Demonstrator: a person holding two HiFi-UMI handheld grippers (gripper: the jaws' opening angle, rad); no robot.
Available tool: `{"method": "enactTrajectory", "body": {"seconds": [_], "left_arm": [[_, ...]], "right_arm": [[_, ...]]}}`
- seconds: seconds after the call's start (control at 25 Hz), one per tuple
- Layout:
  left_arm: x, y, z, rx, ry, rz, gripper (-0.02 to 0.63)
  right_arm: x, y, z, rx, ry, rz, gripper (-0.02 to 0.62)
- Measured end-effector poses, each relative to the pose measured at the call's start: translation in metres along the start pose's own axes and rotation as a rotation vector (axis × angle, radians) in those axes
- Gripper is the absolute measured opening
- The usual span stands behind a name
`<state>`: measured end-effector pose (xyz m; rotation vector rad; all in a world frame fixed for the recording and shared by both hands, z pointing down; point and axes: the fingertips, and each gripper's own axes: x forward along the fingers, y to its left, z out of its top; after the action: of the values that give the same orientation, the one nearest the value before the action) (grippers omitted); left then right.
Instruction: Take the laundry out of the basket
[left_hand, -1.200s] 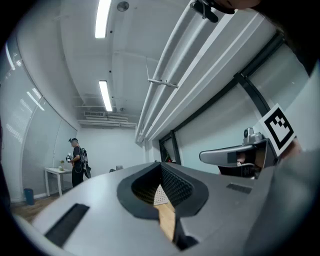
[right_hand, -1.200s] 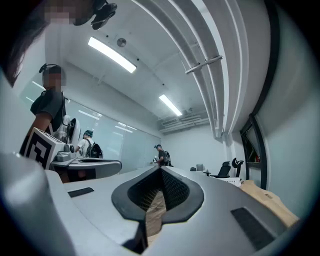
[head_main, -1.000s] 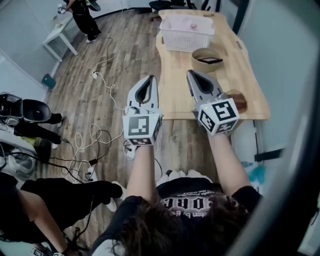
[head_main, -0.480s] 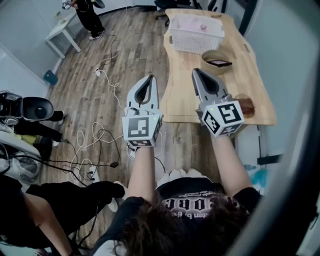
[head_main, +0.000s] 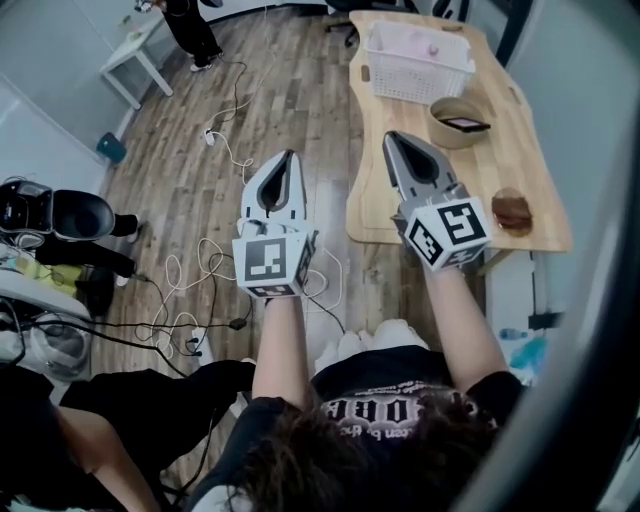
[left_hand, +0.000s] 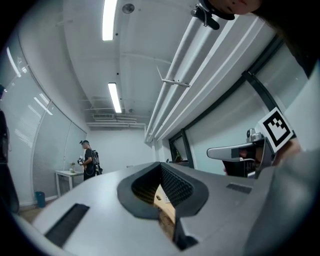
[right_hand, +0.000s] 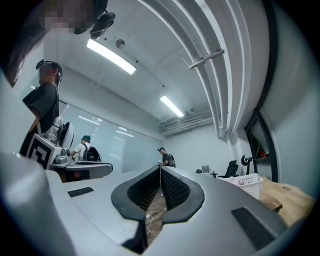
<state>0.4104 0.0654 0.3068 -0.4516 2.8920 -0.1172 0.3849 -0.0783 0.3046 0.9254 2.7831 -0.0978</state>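
A white laundry basket (head_main: 418, 62) with pale pink laundry (head_main: 410, 40) inside stands at the far end of the wooden table (head_main: 400, 205). Both grippers are held up in front of me, well short of the basket. My left gripper (head_main: 291, 155) hangs over the floor, left of the table's near corner, jaws shut and empty. My right gripper (head_main: 389, 136) is over the table's near left part, also shut with nothing in it. In the right gripper view (right_hand: 160, 167) the basket (right_hand: 247, 182) shows low at the right. The left gripper view (left_hand: 161, 164) looks at wall and ceiling.
On the table a round wooden bowl (head_main: 458, 122) holding a dark flat item sits before the basket, and a brown round object (head_main: 512, 210) lies near the right edge. Cables (head_main: 190, 290) trail over the wooden floor. A small white table (head_main: 135, 55) and a person (head_main: 195, 25) stand far left.
In the head view the table and basket have slid to the right and the floor takes up more of the middle. Both grippers stay shut, side by side.
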Motion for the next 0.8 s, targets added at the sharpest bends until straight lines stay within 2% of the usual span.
{"method": "enactTrajectory", "body": {"seconds": [0.2, 0.44, 0.8], "left_arm": [[-0.014, 0.016, -0.006, 0.005, 0.012, 0.016, -0.003], [0.019, 0.04, -0.022, 0.006, 0.049, 0.016, -0.003], [0.062, 0.093, -0.029, 0.022, 0.006, 0.027, -0.003]], "right_arm": [[0.004, 0.007, -0.005, 0.0, -0.004, 0.001, 0.028], [0.045, -0.009, -0.012, 0.016, -0.044, 0.004, 0.029], [0.108, -0.037, -0.025, 0.002, -0.042, -0.052, 0.028]]}}
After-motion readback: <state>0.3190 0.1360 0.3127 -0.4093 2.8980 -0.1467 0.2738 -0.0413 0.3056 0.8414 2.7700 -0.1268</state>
